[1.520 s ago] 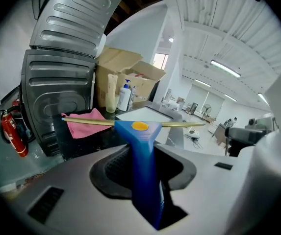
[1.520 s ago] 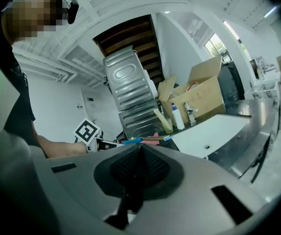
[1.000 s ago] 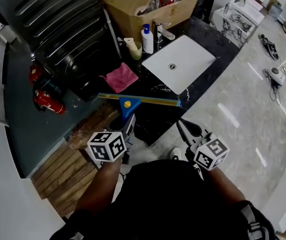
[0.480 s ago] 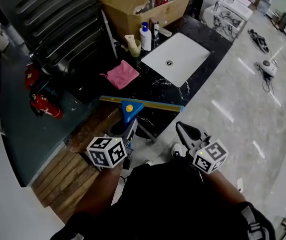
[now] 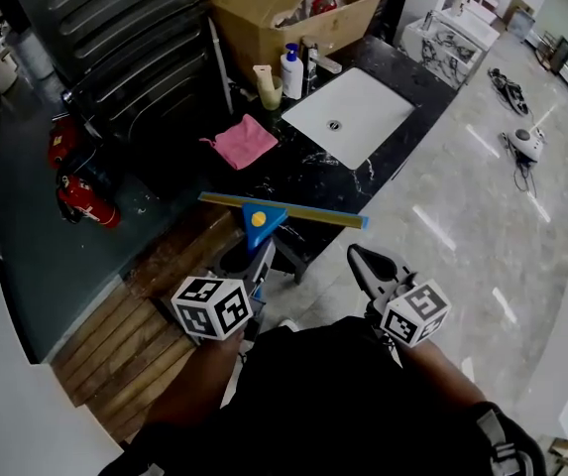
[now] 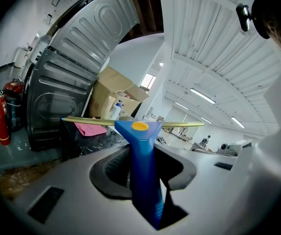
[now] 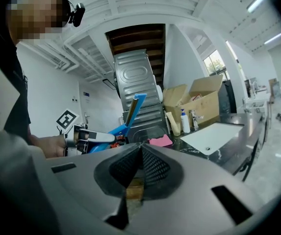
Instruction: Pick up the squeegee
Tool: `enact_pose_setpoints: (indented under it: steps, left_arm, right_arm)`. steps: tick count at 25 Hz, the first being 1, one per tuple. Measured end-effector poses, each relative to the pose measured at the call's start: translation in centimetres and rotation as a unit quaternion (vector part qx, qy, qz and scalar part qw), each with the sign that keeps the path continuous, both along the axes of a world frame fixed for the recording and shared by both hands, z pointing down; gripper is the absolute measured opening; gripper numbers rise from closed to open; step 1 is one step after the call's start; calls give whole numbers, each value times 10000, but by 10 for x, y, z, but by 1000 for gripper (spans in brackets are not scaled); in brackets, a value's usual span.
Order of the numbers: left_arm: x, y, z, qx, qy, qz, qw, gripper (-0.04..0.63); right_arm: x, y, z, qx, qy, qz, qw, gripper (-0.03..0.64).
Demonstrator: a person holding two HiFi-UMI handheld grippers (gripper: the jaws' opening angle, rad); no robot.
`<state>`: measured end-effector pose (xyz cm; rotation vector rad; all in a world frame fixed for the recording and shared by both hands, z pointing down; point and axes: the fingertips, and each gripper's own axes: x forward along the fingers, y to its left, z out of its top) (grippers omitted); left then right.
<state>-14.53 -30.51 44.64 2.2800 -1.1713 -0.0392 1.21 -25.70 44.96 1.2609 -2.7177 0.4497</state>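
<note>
Left claw clamped on blue squeegee, ribbed wedge handle, thin blade; right claw together.

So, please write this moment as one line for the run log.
left gripper: shut on squeegee handle | squeegee: held in the air | right gripper: shut, empty | task: squeegee picked up

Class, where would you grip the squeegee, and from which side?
Grip the squeegee by its blue handle, from the tail end, jaws on its two sides: it is narrow and straight, and the wide blade stays clear ahead. The left gripper holds it so.
</note>
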Motion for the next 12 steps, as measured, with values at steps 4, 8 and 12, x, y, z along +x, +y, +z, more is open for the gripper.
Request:
enact_pose_setpoints:
  steps: [4,8,12]
  left_arm:
    - [3,7,-4,38,7,-90,10000,140]
    - [14,7,-11,92,39,-198,9998,140]
    - [36,11,-16,121,59,-236,9996,140]
  right_arm:
    - [6,3,-2,33,-18,-80,10000,8]
    - [23,7,-8,74,-36,-93,9999,8]
    - [42,11,-12,90,-21,-116,9999,8]
